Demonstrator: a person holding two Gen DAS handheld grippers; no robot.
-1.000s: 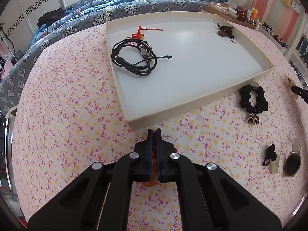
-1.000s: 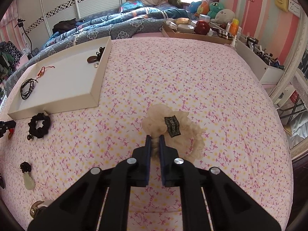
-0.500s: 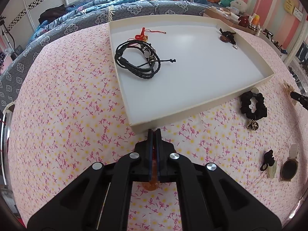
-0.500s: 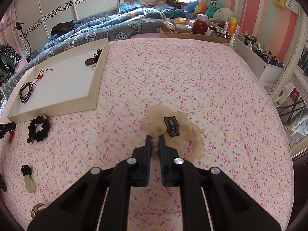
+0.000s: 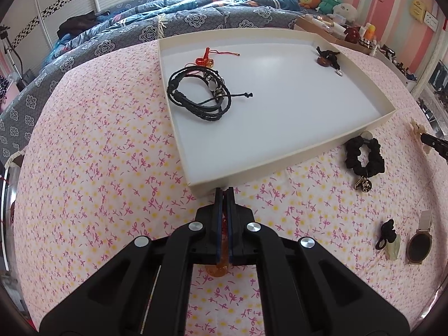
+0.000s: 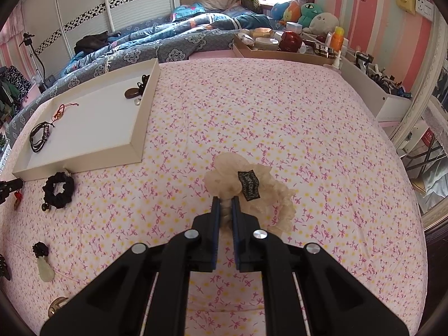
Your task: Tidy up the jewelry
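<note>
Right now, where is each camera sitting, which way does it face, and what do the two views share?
Left wrist: rides the left gripper, tilted down over the bed toward the tray's near wall; its black fingers, shut on an orange pendant, fill the bottom.
Right wrist: rides the right gripper, tilted down over the bedsheet; its fingers are shut on a cream scrunchie.
Shared: tray, black scrunchie, jade pendant.
</note>
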